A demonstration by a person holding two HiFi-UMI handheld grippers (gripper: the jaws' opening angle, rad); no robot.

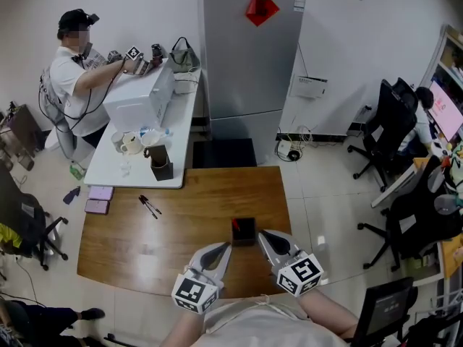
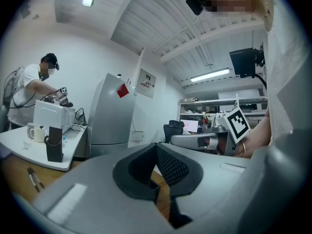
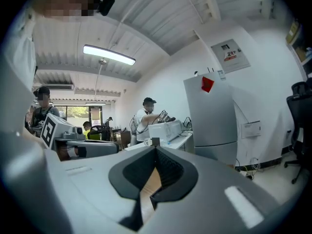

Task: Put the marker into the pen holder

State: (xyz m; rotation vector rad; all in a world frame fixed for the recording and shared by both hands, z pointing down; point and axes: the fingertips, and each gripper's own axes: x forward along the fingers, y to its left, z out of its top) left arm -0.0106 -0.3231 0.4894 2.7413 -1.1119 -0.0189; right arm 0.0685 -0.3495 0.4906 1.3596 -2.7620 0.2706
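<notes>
my left gripper (image 1: 227, 247) sits low at the near edge of the wooden table (image 1: 181, 194), jaws pressed together on nothing, its own view showing only the pads meeting. just right of its tip stands the holder (image 1: 244, 234), a dark square box, and right of that my right gripper (image 1: 262, 235) is likewise clamped shut and empty, tip close beside the holder but not touching it. neither tool has the marker; a red bit (image 1: 234, 224) at the holder's left rim may be it standing inside, though it is too small to be sure. i judge the drop is done or nearly so, and the next move is only to draw both tools clear without knocking the box. if that red is not the marker, the two thin dark sticks (image 1: 150, 206) lying well left on the wood are the likeliest place to look. around: purple pads (image 1: 100, 193) at the table's far left corner, a white table (image 1: 108, 170) with a mug, a white box and a person (image 1: 72, 63) working there, a grey fridge (image 1: 249, 63) behind, office chairs (image 1: 387, 132) at right. nothing stands between my tools and the holder.
</notes>
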